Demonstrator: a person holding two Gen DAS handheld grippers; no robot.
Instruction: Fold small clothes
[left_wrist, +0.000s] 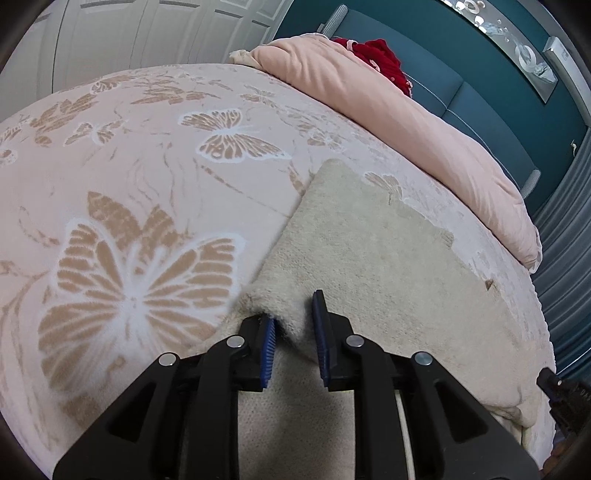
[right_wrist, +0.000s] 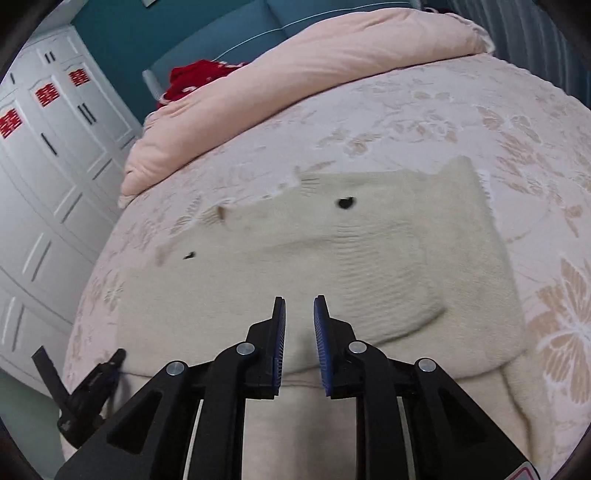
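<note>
Now a small cream fleece garment (right_wrist: 369, 266) lies spread on the bed (left_wrist: 147, 166), which is covered by a pink blanket with butterfly patterns (left_wrist: 133, 288). In the right wrist view the garment shows two small dark spots, like eyes, and one ribbed sleeve folded across its middle. The left gripper (left_wrist: 293, 328) is low over the near left corner of the garment; its jaws stand apart, and a fluffy fold of the cream fabric rises between them and touches the left blue pad, but the jaws do not close on it. The right gripper (right_wrist: 299, 332) is above the near edge of the same garment, with its jaws also apart and nothing between them; I cannot tell if the tips touch the fabric. At the far side of the bed lies a rolled pink duvet (right_wrist: 295, 85), and behind it a red cloth (right_wrist: 192, 81) rests against the teal headboard (left_wrist: 461, 92). A white wardrobe (right_wrist: 55, 155) with red paper signs stands beside the bed in the right wrist view.
</note>
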